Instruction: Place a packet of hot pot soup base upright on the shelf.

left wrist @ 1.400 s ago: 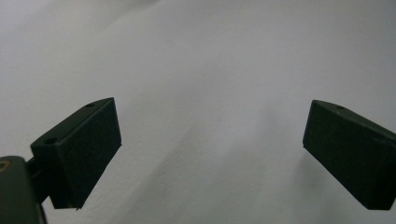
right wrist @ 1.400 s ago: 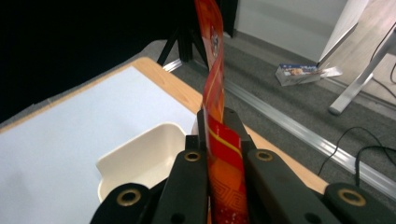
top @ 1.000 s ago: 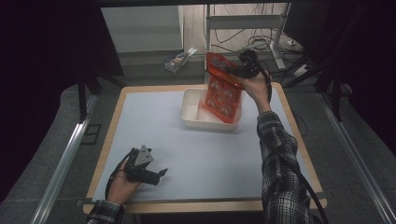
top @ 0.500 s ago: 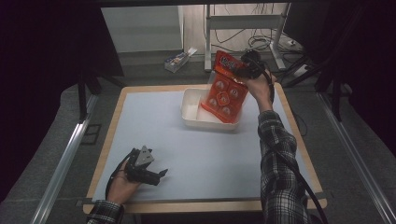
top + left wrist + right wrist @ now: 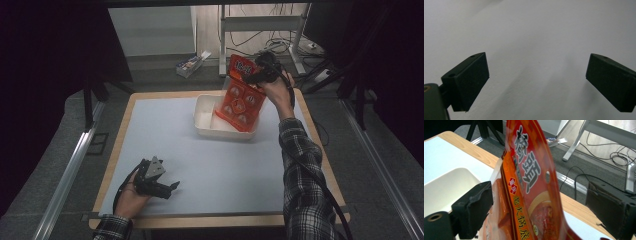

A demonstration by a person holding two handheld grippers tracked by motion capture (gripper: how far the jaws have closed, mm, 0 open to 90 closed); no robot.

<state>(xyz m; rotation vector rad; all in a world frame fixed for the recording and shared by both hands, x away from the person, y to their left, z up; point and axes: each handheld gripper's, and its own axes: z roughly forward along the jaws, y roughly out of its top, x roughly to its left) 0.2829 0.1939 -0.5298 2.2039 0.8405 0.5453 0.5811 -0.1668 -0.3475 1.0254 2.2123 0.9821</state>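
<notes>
The red packet (image 5: 241, 97), a flat glossy plastic pouch printed with round pictures and large characters, is standing tilted with its lower edge inside the white tray (image 5: 206, 120) toward the far right of the table (image 5: 210, 165).

Nearest, the left gripper (image 5: 167, 189) is lying low on the table's pale, matte, smooth cover by the near left edge, with a hand (image 5: 131, 196) wrapped around it and a grey three-cornered plate on top. Its blocky black jaws are standing wide apart with nothing between them.

Farther off, the tray is sitting as a shallow rectangular dish with rounded corners and a plain white inside.

Above it, the right gripper (image 5: 252, 76) is reaching to the packet's top edge. In the right gripper view the packet (image 5: 531, 195) is rising between the two jaws, which are spread apart; whether either is pressing it I cannot tell.
</notes>
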